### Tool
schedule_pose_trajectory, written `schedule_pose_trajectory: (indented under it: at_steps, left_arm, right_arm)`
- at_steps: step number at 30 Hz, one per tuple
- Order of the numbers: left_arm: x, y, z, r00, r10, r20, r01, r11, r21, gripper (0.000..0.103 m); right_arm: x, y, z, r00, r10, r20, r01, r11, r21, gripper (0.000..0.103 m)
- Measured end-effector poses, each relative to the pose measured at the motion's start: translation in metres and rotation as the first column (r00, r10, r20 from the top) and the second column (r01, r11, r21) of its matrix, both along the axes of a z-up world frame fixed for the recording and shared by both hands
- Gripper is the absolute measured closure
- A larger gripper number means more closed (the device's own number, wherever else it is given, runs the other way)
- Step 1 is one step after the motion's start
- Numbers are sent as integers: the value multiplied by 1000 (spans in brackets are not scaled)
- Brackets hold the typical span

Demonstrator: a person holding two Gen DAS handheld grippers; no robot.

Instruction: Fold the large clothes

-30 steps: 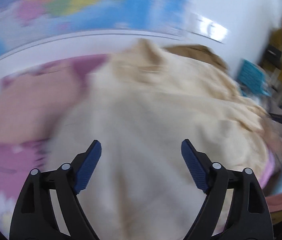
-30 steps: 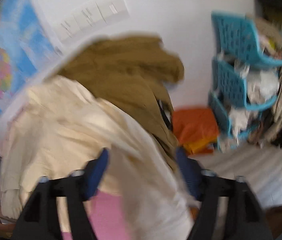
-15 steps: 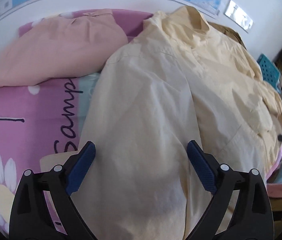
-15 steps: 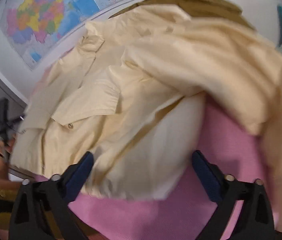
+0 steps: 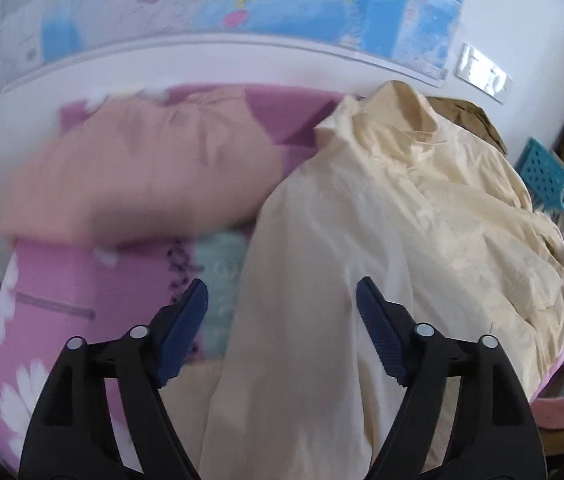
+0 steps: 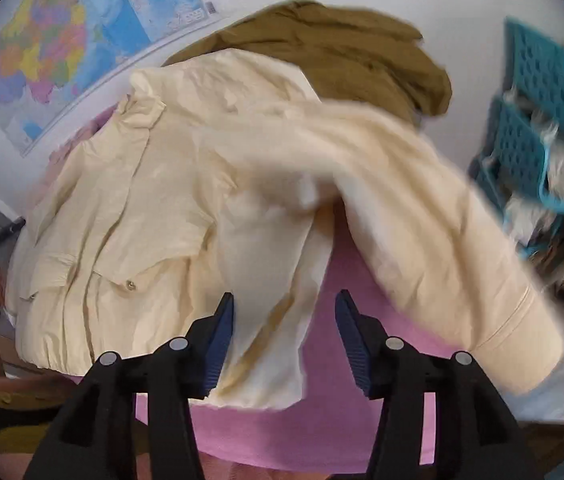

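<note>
While the cream shirt (image 6: pixel 170 216) lies spread on the pink printed cover (image 5: pixel 82 292), its collar toward twelve o'clock, one sleeve (image 6: pixel 441 248) trails to four o'clock. Over its lower edge the right claw (image 6: pixel 283 334) is closing, pads not yet pressing cloth. Wide apart and gripping nothing, the left claw (image 5: pixel 282 326) hovers above its side panel. At ten o'clock sits a peach garment (image 5: pixel 142 172); behind, an olive garment (image 6: pixel 353 60).
</note>
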State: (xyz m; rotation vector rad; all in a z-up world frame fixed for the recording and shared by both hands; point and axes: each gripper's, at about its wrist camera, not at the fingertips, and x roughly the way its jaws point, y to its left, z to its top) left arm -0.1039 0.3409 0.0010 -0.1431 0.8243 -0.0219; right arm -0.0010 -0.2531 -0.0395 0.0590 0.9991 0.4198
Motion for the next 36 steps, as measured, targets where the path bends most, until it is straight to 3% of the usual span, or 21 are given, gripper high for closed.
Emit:
schedule_pose_trajectory:
  at_steps: [2,3,6,9,12,15,17,20,21,22,23,26,27,29,30,31,32,35,36]
  left_arm:
    - [15,-5,1,1000,-6,-10,6,1000,20,21]
    - [24,-8,0,1000,-17,-19,17,999,30,20]
    - [61,-19,-1,996,-74,-45,77,995,61,16]
    - [89,-25,-1,992,-100,-71,104,993,47,16]
    - [110,-32,-6,984,-146,-101,147,989,1,16]
    - [124,-45,-13,976,-173,-132,180,983,36,16]
    - [133,-56,-19,969,-192,-158,206,975,77,18]
    - [147,-66,-30,957,-206,-202,231,967,109,44]
    - [152,-67,-34,956,-203,-213,231,966,115,54]
    - [155,-67,-36,955,-201,-217,229,967,113,64]
    - [158,-66,-37,956,-196,-220,223,969,106,67]
    - [163,-57,-37,959,-188,-213,206,977,63,71]
    - [163,-54,-34,962,-182,-203,197,979,57,71]
    - [161,-51,-27,965,-187,-184,200,978,53,66]
    - [159,-49,-23,966,-193,-172,202,979,40,51]
    - [159,-47,-20,966,-200,-166,207,978,27,30]
    - [158,-46,-18,965,-206,-162,210,978,12,20]
    - [157,-46,-18,952,-258,-163,257,966,-28,14]
    - [157,-48,-20,946,-275,-170,274,961,-33,8]
  right_arm:
    - [-3,11,36,990,28,137,-29,1000,9,34]
    - [-2,22,53,976,51,210,-50,999,-11,33]
    - [23,70,76,936,167,309,-148,985,-83,31]
    - [77,132,62,926,255,278,-197,956,-219,31]
    - [134,191,34,922,268,281,-156,919,-362,31]
    - [178,210,14,931,229,286,-93,902,-422,32]
    - [199,215,-1,942,230,244,-95,881,-464,31]
    - [220,222,-23,941,238,239,-58,813,-579,33]
    - [224,223,-30,941,254,224,-71,796,-602,39]
    - [227,221,-32,943,254,217,-73,789,-610,62]
    - [229,219,-32,945,257,205,-87,798,-597,76]
    - [228,207,-17,945,268,187,-137,844,-519,97]
    - [227,200,-8,946,270,178,-158,866,-475,98]
    - [222,187,14,942,271,195,-178,902,-393,99]
    - [219,180,27,940,278,199,-197,916,-348,99]
    - [216,174,40,934,284,215,-211,927,-311,99]
    - [214,169,49,931,288,226,-216,931,-295,100]
    - [208,145,82,926,279,253,-248,957,-150,100]
    - [208,140,86,928,263,264,-233,962,-141,100]
